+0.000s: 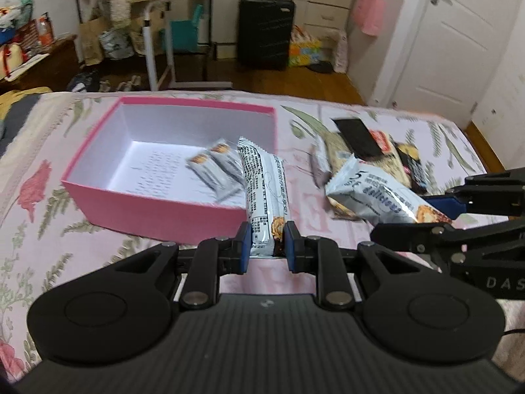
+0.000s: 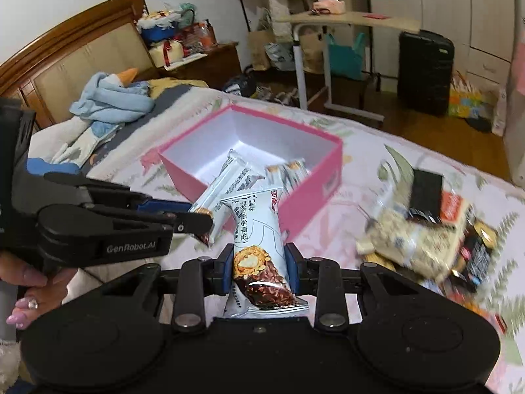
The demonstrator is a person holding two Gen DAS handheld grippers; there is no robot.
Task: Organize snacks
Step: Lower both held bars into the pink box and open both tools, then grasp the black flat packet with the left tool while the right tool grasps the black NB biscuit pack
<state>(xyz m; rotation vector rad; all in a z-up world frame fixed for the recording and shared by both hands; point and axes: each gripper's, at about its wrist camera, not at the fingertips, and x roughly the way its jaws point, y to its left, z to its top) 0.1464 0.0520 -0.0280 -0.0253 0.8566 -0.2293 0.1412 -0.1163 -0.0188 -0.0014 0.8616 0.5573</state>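
Snacks filled the pink box (image 1: pixel 157 203) slowly: two inside, a pile (image 2: pixel 423 236) beside it, each gripper (image 1: pixel 268 246) (image 2: pixel 259 262) clamping one bar.

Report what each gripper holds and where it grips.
Left gripper pinches a white snack bar by its near end; right gripper pinches another bar near its lower, chocolate-printed end.

Left tool (image 1: pixel 268 241) grips snack bar (image 1: pixel 262 197) beside pink box (image 1: pixel 157 203).
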